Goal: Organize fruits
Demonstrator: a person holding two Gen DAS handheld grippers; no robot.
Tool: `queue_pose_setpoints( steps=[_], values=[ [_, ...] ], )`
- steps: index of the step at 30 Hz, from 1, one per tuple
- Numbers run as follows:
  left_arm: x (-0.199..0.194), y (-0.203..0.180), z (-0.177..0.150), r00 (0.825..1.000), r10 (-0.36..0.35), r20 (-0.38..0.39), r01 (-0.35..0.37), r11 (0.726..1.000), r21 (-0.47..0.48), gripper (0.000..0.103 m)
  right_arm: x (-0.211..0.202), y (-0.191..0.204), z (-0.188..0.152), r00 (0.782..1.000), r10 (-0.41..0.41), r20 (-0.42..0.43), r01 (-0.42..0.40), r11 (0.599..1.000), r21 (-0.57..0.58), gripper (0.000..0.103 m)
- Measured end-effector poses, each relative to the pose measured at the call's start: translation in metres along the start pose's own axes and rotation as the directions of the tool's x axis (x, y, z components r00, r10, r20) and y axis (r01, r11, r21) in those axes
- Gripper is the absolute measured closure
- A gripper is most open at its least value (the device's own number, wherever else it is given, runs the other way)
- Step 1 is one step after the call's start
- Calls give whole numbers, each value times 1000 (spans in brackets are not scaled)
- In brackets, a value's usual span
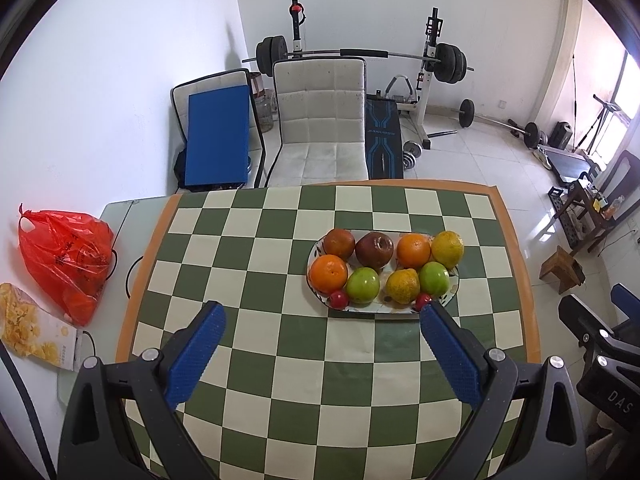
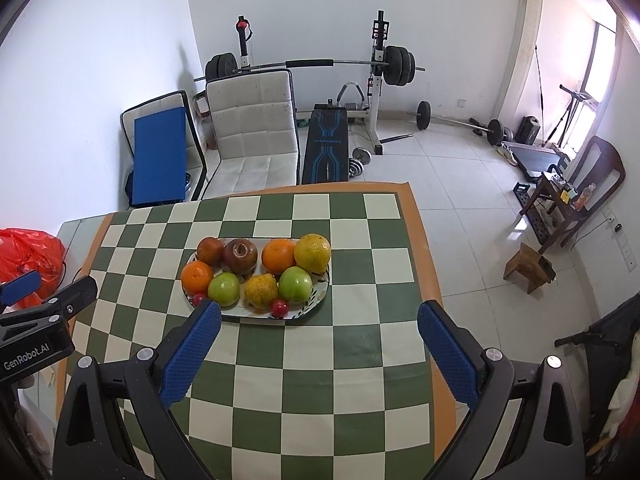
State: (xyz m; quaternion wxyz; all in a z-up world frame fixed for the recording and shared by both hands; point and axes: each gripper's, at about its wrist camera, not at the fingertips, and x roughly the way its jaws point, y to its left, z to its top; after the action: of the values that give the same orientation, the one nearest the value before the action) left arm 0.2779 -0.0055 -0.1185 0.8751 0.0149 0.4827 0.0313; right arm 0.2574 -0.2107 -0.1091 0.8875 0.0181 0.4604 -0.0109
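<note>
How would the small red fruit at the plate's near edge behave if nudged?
The small red fruit looks round and smooth, so it would probably roll. It sits by the low rim of the plate, so it might escape onto the tablecloth. Being small, it is likely light.

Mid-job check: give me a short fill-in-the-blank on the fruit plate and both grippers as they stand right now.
1. Both the left gripper and the right gripper have their jaws ____ and hold nothing.
2. The plate holds two green apples and ____ small red fruits along its near edge.
3. The plate rests on a green and cream ____ cloth.
4. Left of the cloth lies a ____ plastic bag.

Missing words: open; two; checkered; red
</note>
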Motion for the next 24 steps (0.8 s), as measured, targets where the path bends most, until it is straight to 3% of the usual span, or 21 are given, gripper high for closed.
queue_pose_setpoints(
  steps=[24],
  values=[
    [0, -2, -3, 1000, 2, -8, -2, 1000, 7, 3, 1, 0, -1, 1000, 2, -3, -2, 1000, -5, 2]
  ],
)
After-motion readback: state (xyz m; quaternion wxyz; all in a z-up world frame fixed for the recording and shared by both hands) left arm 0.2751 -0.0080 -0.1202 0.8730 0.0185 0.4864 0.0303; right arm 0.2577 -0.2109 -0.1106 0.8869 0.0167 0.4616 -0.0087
